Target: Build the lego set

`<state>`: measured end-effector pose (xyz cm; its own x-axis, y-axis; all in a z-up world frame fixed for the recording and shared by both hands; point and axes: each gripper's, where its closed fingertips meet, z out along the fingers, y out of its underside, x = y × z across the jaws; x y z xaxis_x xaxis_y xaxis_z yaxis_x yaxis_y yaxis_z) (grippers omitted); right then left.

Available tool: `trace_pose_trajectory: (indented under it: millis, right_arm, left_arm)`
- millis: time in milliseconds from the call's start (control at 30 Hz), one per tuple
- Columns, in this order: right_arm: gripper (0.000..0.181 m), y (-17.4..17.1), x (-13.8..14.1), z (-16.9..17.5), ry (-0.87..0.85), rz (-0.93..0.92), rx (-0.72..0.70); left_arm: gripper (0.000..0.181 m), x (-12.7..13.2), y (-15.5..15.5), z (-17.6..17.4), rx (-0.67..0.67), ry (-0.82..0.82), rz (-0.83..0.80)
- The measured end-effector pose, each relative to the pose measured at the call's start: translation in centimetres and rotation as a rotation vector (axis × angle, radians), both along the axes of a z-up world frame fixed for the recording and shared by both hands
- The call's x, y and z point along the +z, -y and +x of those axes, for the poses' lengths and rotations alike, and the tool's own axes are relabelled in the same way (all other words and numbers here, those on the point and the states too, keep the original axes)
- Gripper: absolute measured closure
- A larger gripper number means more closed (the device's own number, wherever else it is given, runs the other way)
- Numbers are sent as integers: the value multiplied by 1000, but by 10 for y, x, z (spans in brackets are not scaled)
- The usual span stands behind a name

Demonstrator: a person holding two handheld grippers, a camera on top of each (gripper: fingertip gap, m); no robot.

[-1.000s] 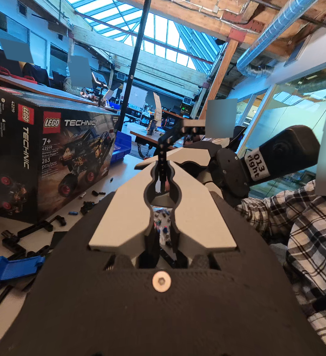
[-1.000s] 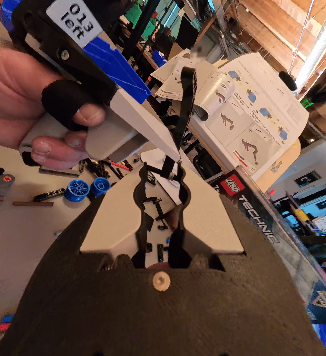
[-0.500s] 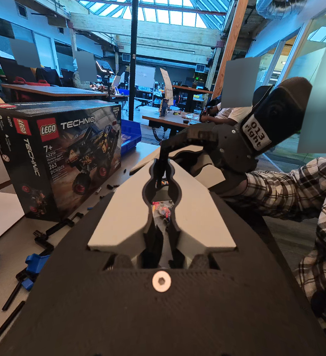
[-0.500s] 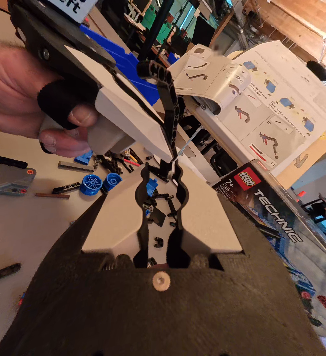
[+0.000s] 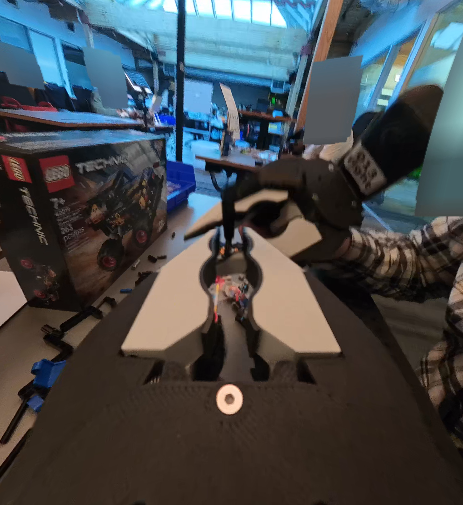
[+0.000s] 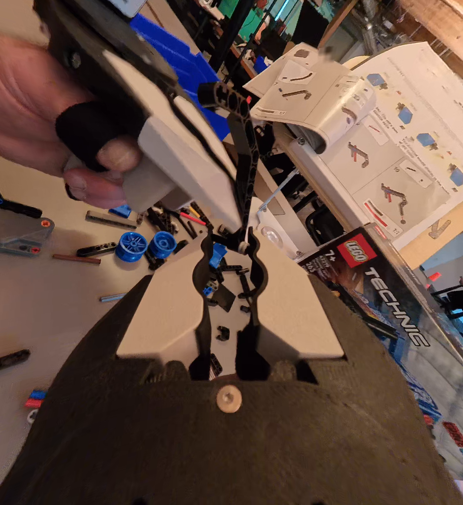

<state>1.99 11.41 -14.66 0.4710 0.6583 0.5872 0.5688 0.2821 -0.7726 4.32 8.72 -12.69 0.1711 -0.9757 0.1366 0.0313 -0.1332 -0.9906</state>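
The left hand-held gripper (image 6: pixel 231 216) pinched a long black angled plastic lego beam (image 6: pixel 242 153) in mid-air, above the pale counter (image 6: pixel 60 289) strewn with loose parts. The right hand-held gripper (image 6: pixel 229 237) was pressed on a small black pin piece (image 6: pixel 226 240) at the beam's lower end. The step looked like seating that pin in a beam hole; next would call for a steady, aligned push, checked against the open paper instruction booklet (image 6: pixel 389 131).
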Motion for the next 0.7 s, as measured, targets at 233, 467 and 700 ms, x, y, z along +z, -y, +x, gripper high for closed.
trace_pose_trajectory:
  millis: [233,467,700]
  right_arm:
    - [158,4,1,-2,-13,-20,18]
    - [158,9,7,-5,-56,-9,31]
    - [160,14,11,-5,-99,-18,44]
  left_arm:
    - [176,-2,1,7,23,-45,52]
    - [176,2,7,4,11,-66,103]
    - [175,3,12,4,6,-76,144]
